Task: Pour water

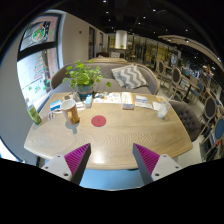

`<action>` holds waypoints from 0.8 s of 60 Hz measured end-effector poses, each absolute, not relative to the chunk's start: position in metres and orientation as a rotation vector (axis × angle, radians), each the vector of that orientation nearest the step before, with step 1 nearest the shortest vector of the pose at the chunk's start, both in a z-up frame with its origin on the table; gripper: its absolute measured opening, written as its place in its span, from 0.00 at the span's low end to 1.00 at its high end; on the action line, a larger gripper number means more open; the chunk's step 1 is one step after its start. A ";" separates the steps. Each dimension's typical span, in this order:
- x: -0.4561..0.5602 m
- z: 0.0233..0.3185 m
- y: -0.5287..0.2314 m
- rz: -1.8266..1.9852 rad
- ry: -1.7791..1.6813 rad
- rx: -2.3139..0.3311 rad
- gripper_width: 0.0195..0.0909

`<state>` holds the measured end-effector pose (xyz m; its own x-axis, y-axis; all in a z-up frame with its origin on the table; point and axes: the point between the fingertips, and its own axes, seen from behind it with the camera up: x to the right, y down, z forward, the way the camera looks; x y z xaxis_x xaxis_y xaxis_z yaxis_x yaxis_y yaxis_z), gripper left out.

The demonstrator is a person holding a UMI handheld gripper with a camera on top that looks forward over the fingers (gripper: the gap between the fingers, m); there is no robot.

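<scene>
Wooden table (110,135), bottle (73,112) upright, fingers (77,157) apart, empty

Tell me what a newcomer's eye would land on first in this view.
The pale wooden table fills the middle, well beyond the open gripper, whose fingers hold nothing. On it, a red coaster stands out near the centre, with a brownish bottle to its left and a pale cup towards the table's right end. A leafy green plant rises at the table's far side, with a patterned cushion behind it.
</scene>
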<state>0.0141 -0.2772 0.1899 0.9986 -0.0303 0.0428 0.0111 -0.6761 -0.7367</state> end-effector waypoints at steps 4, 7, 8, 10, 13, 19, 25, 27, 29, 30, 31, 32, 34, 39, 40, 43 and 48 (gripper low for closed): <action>0.015 0.178 -0.271 -0.060 0.011 -2.315 0.93; 0.005 0.176 -0.272 -0.056 0.010 -2.322 0.92; 0.001 0.174 -0.272 -0.054 0.009 -2.325 0.93; -0.007 0.170 -0.273 -0.051 0.005 -2.331 0.93; -0.021 0.164 -0.275 -0.047 -0.006 -2.342 0.92; -0.058 0.154 -0.280 -0.039 -0.041 -2.362 0.92; -0.105 0.144 -0.282 -0.014 -0.082 -2.373 0.93; -0.124 0.141 -0.281 -0.002 -0.092 -2.371 0.92; -0.143 0.139 -0.281 0.009 -0.100 -2.371 0.92; -0.153 0.137 -0.281 0.014 -0.103 -2.372 0.92; -0.165 0.139 -0.285 0.020 -0.107 -2.375 0.92; -0.176 0.138 -0.284 0.027 -0.110 -2.375 0.92; -0.198 0.136 -0.284 0.044 -0.116 -2.371 0.92; -0.259 0.130 -0.280 0.100 -0.143 -2.357 0.93; -0.272 0.129 -0.278 0.112 -0.151 -2.353 0.92; -0.309 0.126 -0.271 0.148 -0.174 -2.333 0.93; -0.364 0.123 -0.252 0.191 -0.210 -2.291 0.93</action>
<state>-0.3637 -0.2524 0.1231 0.9747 0.2122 -0.0702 0.0897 -0.6590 -0.7468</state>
